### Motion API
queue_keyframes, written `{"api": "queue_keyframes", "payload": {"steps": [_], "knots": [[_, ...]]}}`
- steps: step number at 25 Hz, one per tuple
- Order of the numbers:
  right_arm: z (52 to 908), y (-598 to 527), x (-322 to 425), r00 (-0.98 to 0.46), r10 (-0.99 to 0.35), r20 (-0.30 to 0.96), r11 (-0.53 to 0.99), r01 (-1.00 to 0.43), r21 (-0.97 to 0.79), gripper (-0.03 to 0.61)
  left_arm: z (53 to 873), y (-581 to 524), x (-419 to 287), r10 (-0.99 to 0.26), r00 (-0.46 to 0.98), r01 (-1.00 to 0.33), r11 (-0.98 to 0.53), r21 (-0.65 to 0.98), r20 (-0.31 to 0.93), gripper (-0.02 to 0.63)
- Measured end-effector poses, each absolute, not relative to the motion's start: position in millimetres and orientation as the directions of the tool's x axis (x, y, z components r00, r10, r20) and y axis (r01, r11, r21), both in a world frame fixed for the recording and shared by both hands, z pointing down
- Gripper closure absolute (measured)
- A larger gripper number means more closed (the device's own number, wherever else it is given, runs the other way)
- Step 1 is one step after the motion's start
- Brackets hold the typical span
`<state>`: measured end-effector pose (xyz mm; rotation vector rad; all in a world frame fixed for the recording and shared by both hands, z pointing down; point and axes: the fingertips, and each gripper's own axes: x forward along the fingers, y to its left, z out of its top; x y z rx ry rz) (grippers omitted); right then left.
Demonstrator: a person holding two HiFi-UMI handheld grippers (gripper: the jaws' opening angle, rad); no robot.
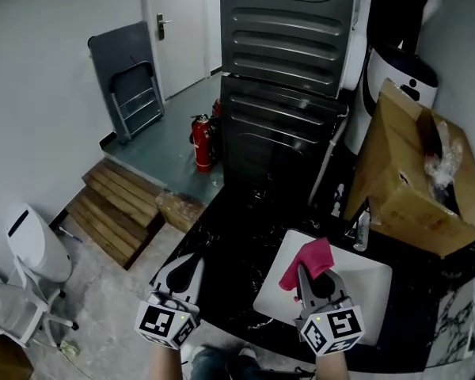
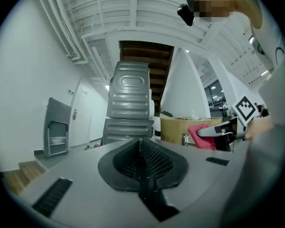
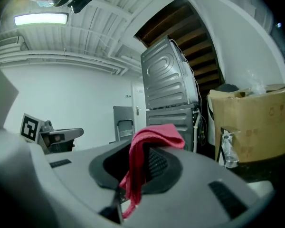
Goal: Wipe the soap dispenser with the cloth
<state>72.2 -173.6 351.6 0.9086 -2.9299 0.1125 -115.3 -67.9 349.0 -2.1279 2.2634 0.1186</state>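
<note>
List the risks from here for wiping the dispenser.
1. The right gripper pinches the red cloth with much of it bunched loose, so it could slip out while rubbing.
2. The clear bottle, likely the dispenser, stands close beside the cardboard box. Unsteadied, it could tip, since the left gripper is shut and empty.

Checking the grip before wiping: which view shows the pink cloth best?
The right gripper view: the pink cloth sits centre, pinched in the right gripper and drooping. The head view shows it small from above; the left gripper view, a distant patch.
</note>
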Motion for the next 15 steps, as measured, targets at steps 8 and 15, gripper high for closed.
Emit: {"api": "queue_keyframes", "payload": {"steps": [8,15], "knots": [[343.1,-202.7,50.1,-0.695,-0.712,0.096,0.696,-0.717,-0.03,0.526,352.7,-156.5,-145.1,-0.98,0.194,-0.98,-0.196,0.033,-0.054,0.359],[340.7,-213.0,28.4,-0.583,-0.805,0.109,0.585,-0.811,-0.018,0.526,359.6,-240.8,-159.8,-0.923,0.384,-0.923,-0.383,-0.046,-0.004,0.248]]}}
